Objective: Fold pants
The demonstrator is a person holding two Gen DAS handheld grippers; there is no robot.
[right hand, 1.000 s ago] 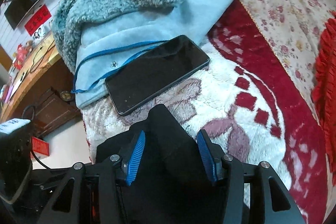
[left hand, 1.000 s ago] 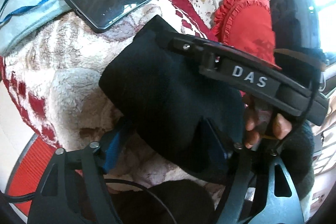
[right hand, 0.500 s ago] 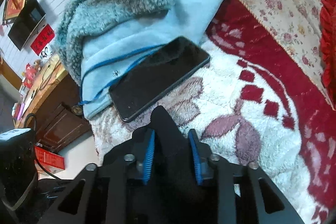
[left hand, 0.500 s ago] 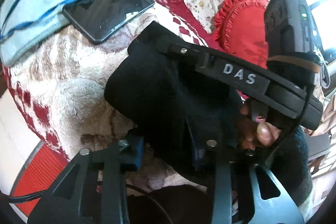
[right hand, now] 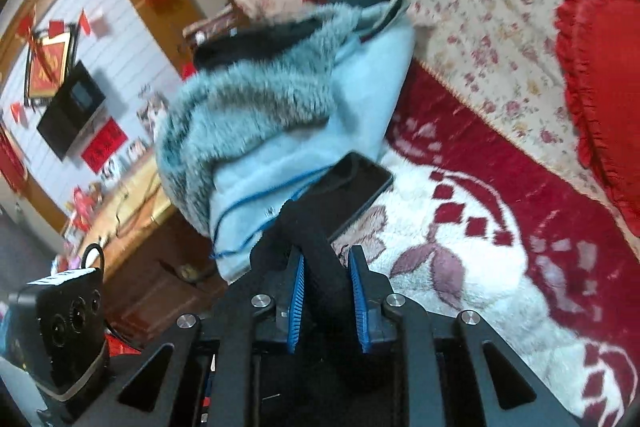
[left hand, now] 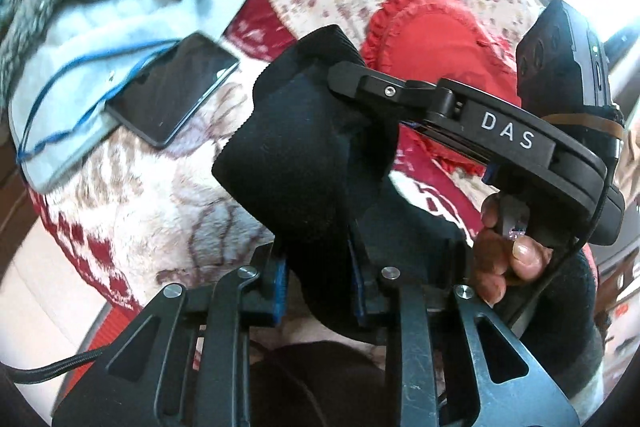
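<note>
Both grippers clench the black pants [left hand: 304, 163] — left gripper [left hand: 318, 279] low on the bundle, right gripper [right hand: 325, 301] on a raised fold — lifted over the blanket [right hand: 460, 267], near a phone [left hand: 172, 95] and blue jacket [right hand: 280, 131].

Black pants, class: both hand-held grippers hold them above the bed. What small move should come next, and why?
Probably lower the black pants onto the fleece blanket, clear of the phone. Both the left hand-held gripper and the right hand-held gripper are shut on bunched cloth held in the air, so no fold can be laid flat.
</note>
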